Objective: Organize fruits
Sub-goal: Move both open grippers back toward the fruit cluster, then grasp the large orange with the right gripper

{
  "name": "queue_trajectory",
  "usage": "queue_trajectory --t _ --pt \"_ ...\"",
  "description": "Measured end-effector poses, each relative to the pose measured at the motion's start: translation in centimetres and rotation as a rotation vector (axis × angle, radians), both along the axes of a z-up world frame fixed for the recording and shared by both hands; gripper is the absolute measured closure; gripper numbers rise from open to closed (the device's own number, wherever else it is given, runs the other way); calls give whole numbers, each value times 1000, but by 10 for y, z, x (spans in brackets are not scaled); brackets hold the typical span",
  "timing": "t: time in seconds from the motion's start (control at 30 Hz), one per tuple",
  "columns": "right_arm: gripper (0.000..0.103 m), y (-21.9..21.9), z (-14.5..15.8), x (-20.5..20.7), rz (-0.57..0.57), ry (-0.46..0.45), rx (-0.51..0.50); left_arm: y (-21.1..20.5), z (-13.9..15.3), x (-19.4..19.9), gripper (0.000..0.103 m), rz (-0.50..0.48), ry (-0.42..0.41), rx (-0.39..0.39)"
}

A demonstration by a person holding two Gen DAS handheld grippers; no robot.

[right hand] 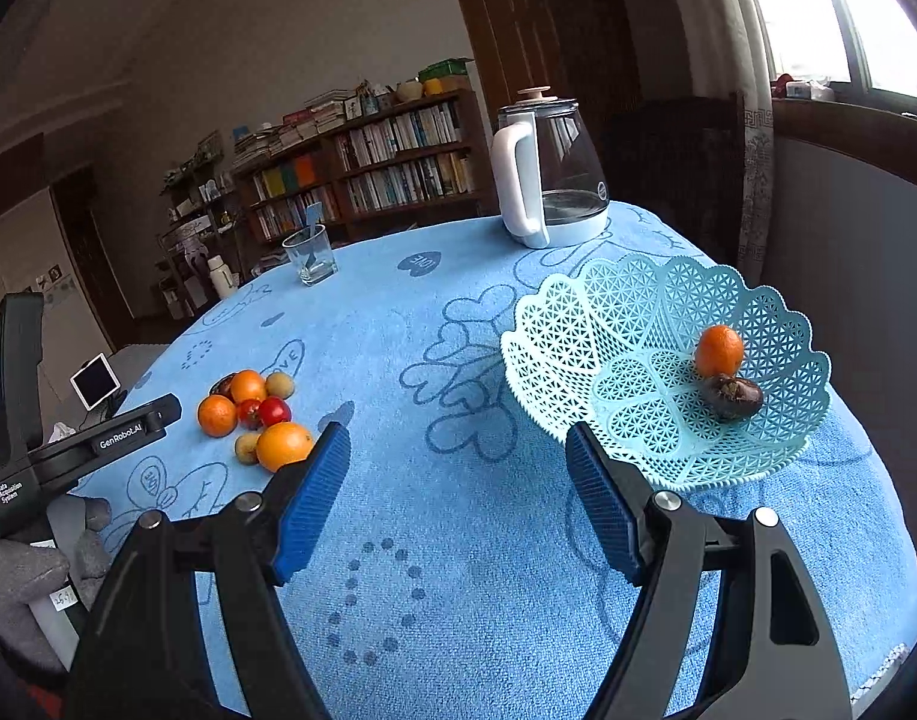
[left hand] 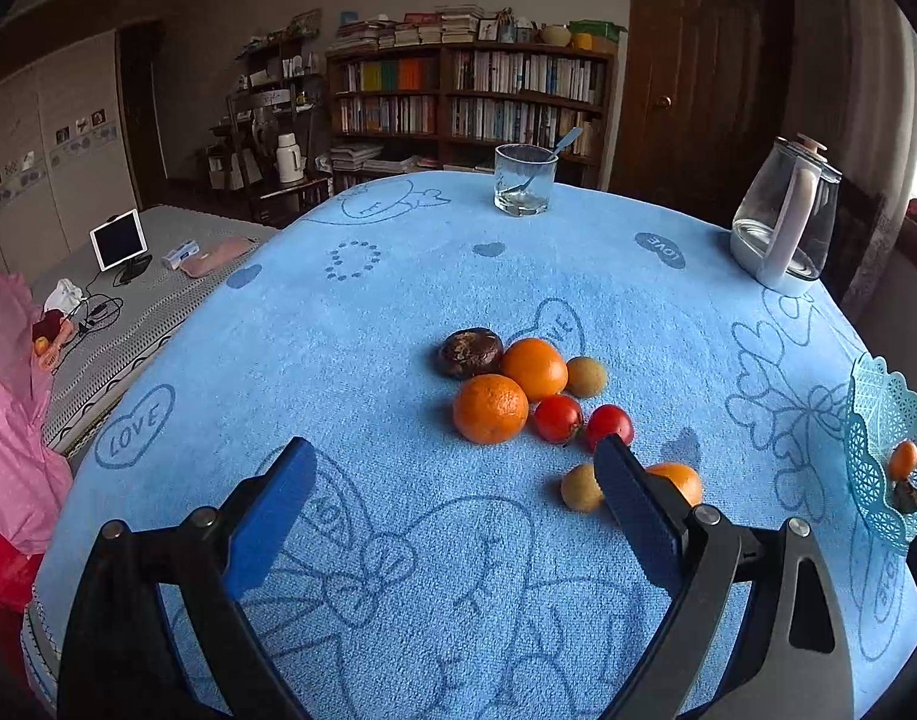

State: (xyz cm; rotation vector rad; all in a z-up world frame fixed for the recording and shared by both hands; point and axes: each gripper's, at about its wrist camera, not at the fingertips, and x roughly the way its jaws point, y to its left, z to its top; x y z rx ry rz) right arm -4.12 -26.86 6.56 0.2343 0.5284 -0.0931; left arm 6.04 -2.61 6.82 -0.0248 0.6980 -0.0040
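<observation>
Several fruits lie in a cluster on the blue tablecloth: a near orange, a second orange, two red tomatoes, a kiwi, a dark brown fruit. Closer lie another kiwi and a third orange, partly hidden by my left gripper's right finger. My left gripper is open and empty just short of the cluster. A light blue lattice basket holds a small orange and a dark fruit. My right gripper is open and empty, left of the basket.
A glass with a spoon and a glass kettle stand at the table's far edge. The basket shows at the right border of the left wrist view. A tablet sits on a side surface beyond the table.
</observation>
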Motion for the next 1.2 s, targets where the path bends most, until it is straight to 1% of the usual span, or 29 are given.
queue_trajectory --t 0.13,0.43,0.57,0.67,0.8,0.97,1.03,1.1,1.17,1.2 --pt "27 9 -6 3 25 23 -11 3 -9 13 10 10 19 8" --pt "27 21 -17 10 54 70 -21 0 -25 46 10 -8 43 42" --pt "27 23 -22 13 57 90 -24 1 -34 60 11 -26 67 35" --pt "27 24 -27 16 57 110 -25 2 -40 69 14 -41 91 13" --pt "27 25 -32 21 53 131 -28 0 -44 74 18 -59 99 2" --pt "27 27 -34 23 48 145 -38 -3 -47 77 30 -94 110 -6" --pt "27 28 -35 24 45 151 -41 -3 -49 79 41 -106 120 -16" --pt "27 29 -35 25 44 156 -45 -3 -50 79 46 -122 126 -36" --pt "27 30 -35 26 44 161 -50 -3 -50 78 55 -142 120 -52" --pt "27 30 -35 27 45 164 -52 -3 -49 76 57 -149 115 -55"
